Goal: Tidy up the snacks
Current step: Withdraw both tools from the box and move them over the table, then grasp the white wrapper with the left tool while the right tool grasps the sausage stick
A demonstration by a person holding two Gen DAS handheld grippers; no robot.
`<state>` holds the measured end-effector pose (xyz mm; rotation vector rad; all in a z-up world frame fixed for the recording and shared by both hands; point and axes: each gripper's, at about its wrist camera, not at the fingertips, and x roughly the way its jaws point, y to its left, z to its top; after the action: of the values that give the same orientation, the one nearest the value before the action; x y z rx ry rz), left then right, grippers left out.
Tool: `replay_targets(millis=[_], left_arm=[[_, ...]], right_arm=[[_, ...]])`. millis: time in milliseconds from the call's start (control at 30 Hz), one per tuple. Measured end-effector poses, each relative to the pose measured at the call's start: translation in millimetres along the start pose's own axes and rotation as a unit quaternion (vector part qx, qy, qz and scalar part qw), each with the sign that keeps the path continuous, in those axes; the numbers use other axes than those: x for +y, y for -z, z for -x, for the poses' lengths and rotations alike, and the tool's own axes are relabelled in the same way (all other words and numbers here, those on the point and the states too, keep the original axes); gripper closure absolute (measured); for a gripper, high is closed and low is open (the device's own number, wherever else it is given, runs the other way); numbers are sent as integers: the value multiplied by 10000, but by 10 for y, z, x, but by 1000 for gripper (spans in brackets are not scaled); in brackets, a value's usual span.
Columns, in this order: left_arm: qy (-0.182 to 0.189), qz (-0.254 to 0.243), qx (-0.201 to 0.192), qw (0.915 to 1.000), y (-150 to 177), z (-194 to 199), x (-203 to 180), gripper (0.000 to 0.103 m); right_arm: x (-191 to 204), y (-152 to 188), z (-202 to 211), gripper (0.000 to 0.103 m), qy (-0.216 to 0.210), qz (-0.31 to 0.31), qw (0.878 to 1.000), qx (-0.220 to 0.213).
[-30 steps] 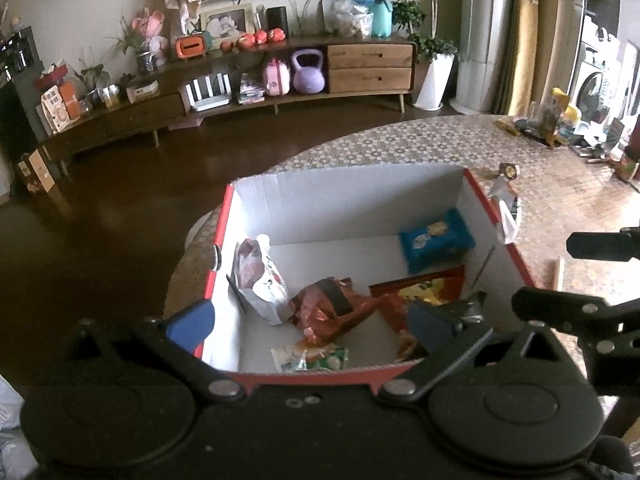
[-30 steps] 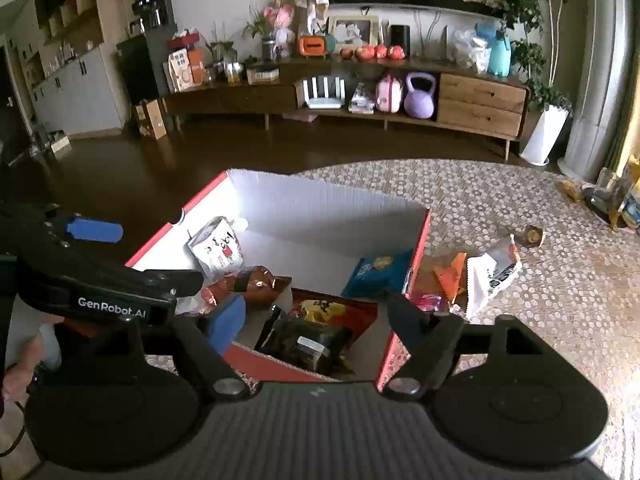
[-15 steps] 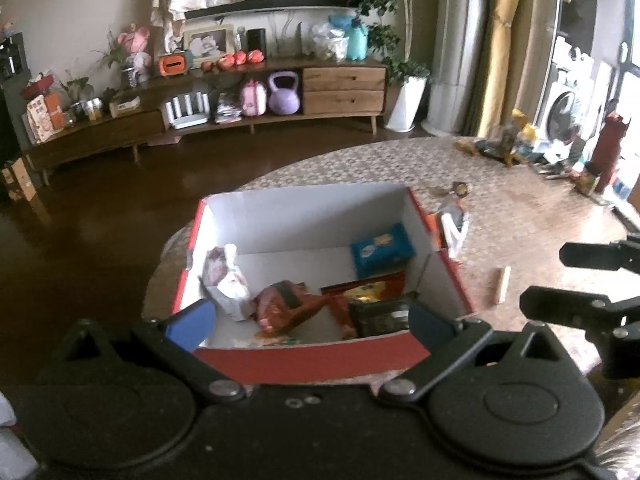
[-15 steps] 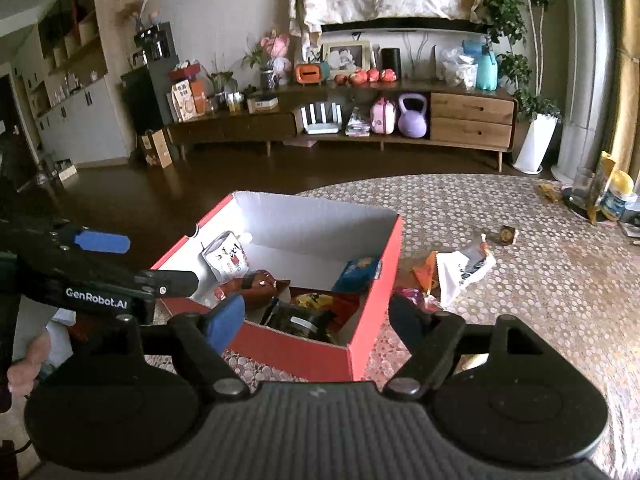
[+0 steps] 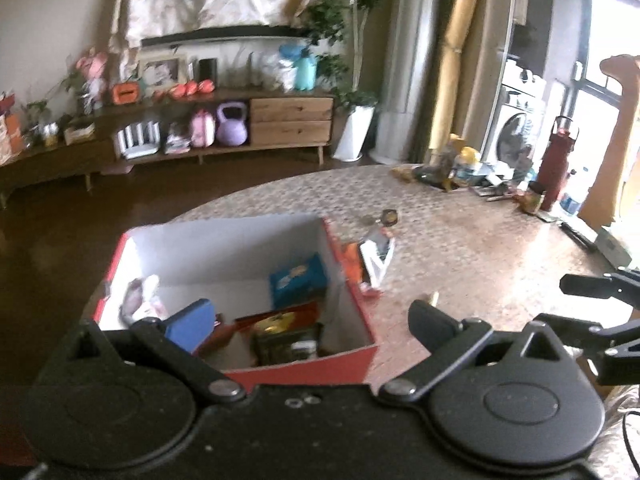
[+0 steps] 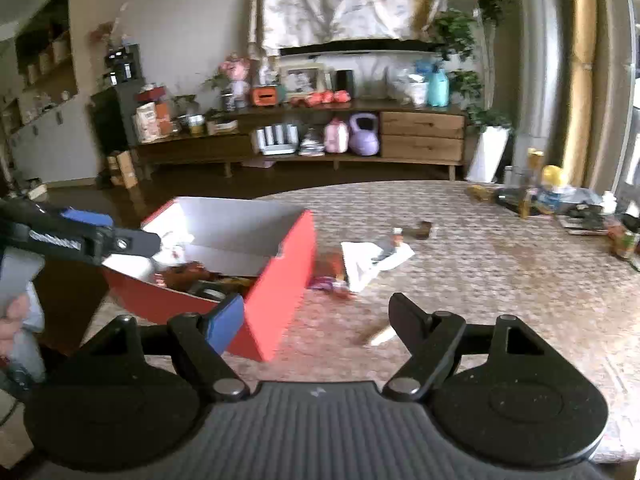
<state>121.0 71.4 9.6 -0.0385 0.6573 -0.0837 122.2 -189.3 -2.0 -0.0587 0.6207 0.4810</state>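
A red cardboard box with a white inside stands on the patterned table and holds several snack packs, among them a blue pack and a dark pack. My left gripper hangs open over the box's near right corner, nothing between its fingers. My right gripper is open and empty too, above the table just right of the box. A white pouch, an orange pack and a purple wrapper lie right of the box. A small stick snack lies by the right fingertip.
A small dark item sits farther back on the table. Bottles and clutter crowd the table's far right edge, with a red bottle. A long wooden sideboard lines the far wall. A person's hand shows at left.
Both grippers have pulled back from the box and swung to the right, so the box now sits lower left in both views. More of the table shows. Both stay open.
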Motion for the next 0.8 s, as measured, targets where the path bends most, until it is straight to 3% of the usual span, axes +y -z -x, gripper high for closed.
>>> replay_targets(millis=[200, 567, 800], left_arm=[[181, -166, 70, 9997, -90, -266, -358, 0], [360, -654, 83, 9972, -357, -853, -862, 0], [509, -842, 667, 9929, -618, -1441, -1097, 0]], right_arm=[[-310, 114, -89, 24, 253, -133, 9996, 56], [-727, 268, -492, 24, 211, -511, 9981, 279], [-883, 280, -890, 24, 169, -698, 9959, 548]])
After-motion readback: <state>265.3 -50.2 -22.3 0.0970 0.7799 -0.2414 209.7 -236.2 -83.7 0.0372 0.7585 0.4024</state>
